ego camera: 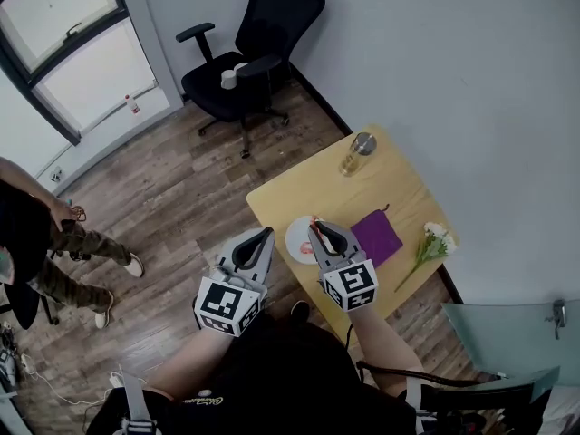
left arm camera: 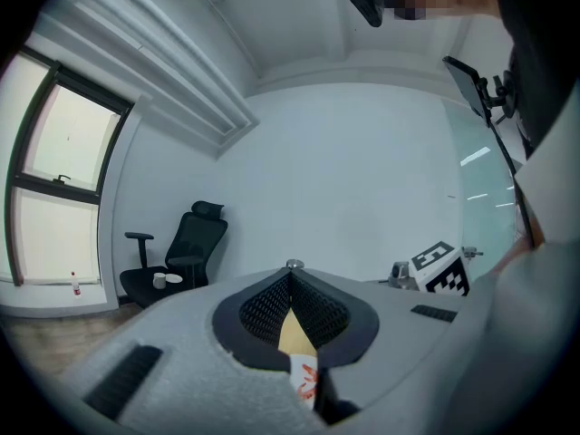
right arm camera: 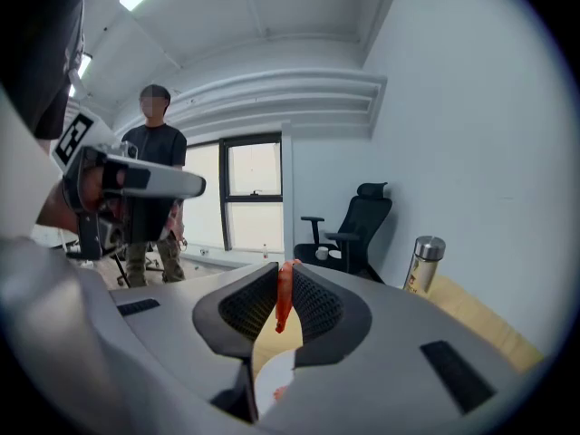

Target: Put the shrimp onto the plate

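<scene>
pinching the shrimp above the plate at frame centre, the right gripper seemed ready to release; the left gripper waited, jaws together, empty.

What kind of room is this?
Probably an office or work room. There is a black swivel chair on wheels, a small wooden table and big windows.

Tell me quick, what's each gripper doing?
Left gripper: jaws shut, nothing between them.
Right gripper: jaws shut on a thin orange shrimp.
</scene>
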